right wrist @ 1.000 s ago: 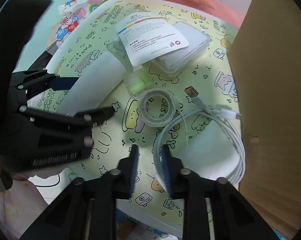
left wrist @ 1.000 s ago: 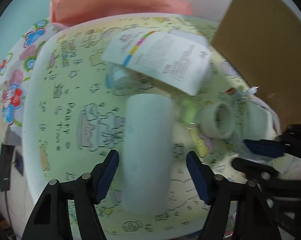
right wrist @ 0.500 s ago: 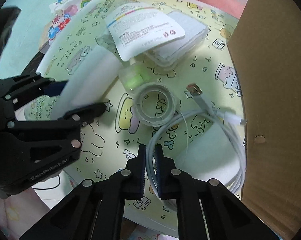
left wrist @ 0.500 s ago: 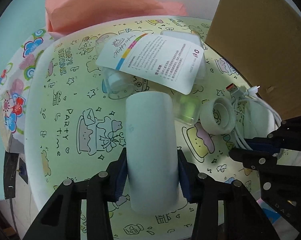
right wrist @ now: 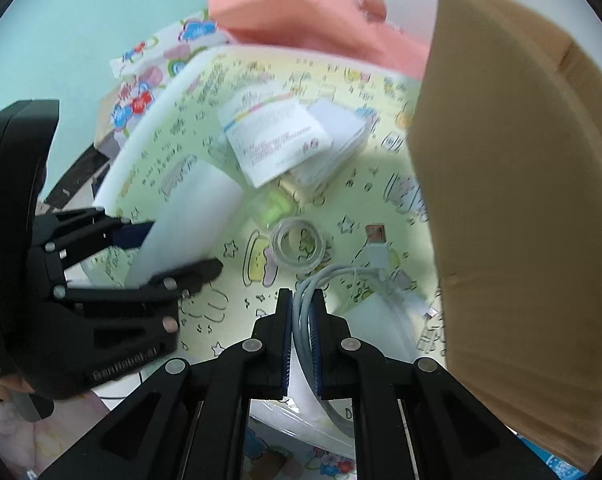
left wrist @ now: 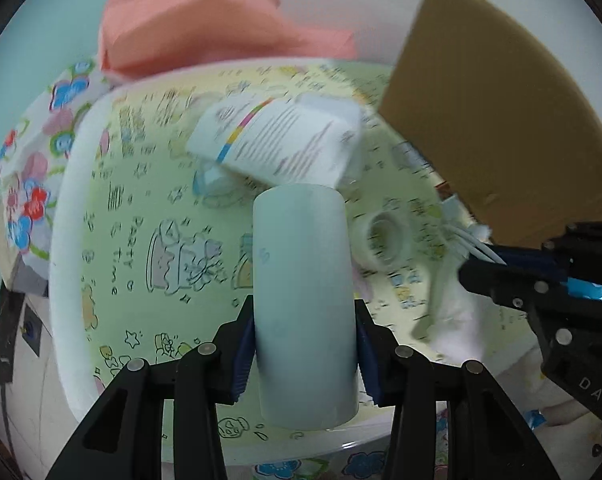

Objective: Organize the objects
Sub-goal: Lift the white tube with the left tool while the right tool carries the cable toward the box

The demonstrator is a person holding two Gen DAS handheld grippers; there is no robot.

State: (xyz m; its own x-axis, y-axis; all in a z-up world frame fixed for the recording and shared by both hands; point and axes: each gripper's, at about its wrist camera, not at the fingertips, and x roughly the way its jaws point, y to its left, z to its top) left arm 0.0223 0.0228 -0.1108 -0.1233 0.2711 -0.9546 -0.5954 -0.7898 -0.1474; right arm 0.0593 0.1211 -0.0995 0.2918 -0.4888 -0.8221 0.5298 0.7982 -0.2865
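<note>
Left tongs (left wrist: 305,354) clenched on pale blue paper roll (left wrist: 303,300) above the yellow-green cartoon-printed round tabletop (left wrist: 113,240) lettered "PARTY time"; right tongs (right wrist: 301,336) clamped on coiled white USB cable (right wrist: 343,276); far white leaflet (left wrist: 285,144) print blurred.

Wrist views — both downward, seemingly close.

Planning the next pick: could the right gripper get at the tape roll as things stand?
Probably not yet. The right gripper is shut on the white cable, so its jaws are taken. The tape roll lies uncovered on the tray just beyond its fingertips.
</note>
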